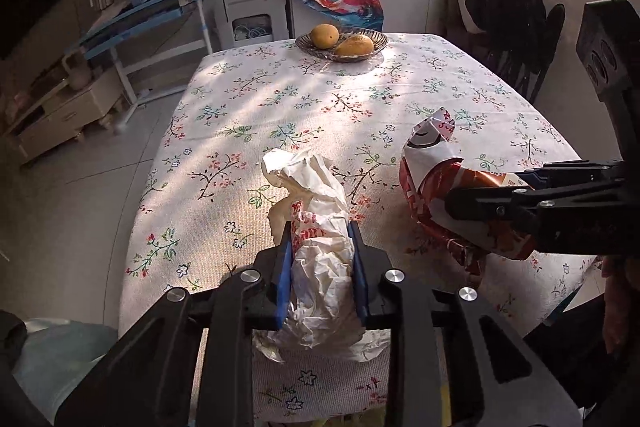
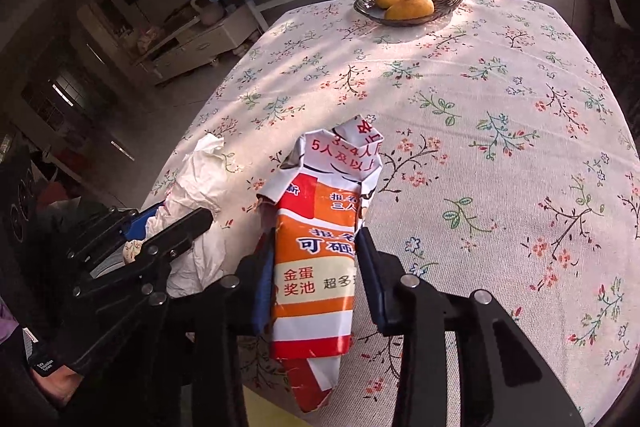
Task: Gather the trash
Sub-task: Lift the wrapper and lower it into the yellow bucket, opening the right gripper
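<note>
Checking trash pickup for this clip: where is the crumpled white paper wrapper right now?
In the left wrist view, the crumpled white paper wrapper sits clamped in the left gripper over the near edge of the floral tablecloth, left of the red-orange printed leaflet.

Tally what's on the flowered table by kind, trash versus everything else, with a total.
Trash pieces: 2 (white crumpled paper, in the left gripper; red-and-orange printed flyer, in the right gripper)
Mangoes: 2
Glass dish: 1
Total: 5

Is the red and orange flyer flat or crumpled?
Crumpled: the printed flyer is creased into a narrow bundle, pinched between the right gripper pads.
</note>
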`<state>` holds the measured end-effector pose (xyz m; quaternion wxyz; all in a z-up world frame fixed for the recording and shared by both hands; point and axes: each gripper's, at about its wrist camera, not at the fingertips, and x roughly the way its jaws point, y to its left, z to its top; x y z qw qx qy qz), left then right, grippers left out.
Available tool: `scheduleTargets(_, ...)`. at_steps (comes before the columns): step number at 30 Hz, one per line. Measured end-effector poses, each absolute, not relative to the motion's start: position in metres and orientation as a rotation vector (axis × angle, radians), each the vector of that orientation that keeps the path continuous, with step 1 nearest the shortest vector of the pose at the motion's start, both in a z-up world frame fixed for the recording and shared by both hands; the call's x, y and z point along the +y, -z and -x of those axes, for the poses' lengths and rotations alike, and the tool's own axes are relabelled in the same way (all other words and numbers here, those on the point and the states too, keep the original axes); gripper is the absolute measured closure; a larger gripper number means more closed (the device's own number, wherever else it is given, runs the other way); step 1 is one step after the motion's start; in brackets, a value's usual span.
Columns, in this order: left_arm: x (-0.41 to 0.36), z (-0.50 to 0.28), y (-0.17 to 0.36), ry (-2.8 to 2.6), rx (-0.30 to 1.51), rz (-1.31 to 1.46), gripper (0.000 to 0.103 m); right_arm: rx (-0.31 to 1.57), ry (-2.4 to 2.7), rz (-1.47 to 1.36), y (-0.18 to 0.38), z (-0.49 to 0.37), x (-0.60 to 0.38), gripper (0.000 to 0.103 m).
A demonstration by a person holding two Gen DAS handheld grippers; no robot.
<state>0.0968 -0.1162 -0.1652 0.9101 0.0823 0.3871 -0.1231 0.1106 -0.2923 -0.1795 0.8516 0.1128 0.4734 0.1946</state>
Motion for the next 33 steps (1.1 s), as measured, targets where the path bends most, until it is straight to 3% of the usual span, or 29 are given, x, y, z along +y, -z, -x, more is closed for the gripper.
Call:
scheduleTargets(17, -0.098, -0.023, 0.124, 0.206, 0.688, -0.153, 0.079, 0.818, -0.465, -0.507, 0.153, -0.039, -0.32, 0.065)
scheduleTargets(33, -0.089, -0.004, 0.114, 0.174, 0.662, -0.122, 0.079, 0.829, -0.548, -0.446, 0.162, -0.002, -0.294, 0.064)
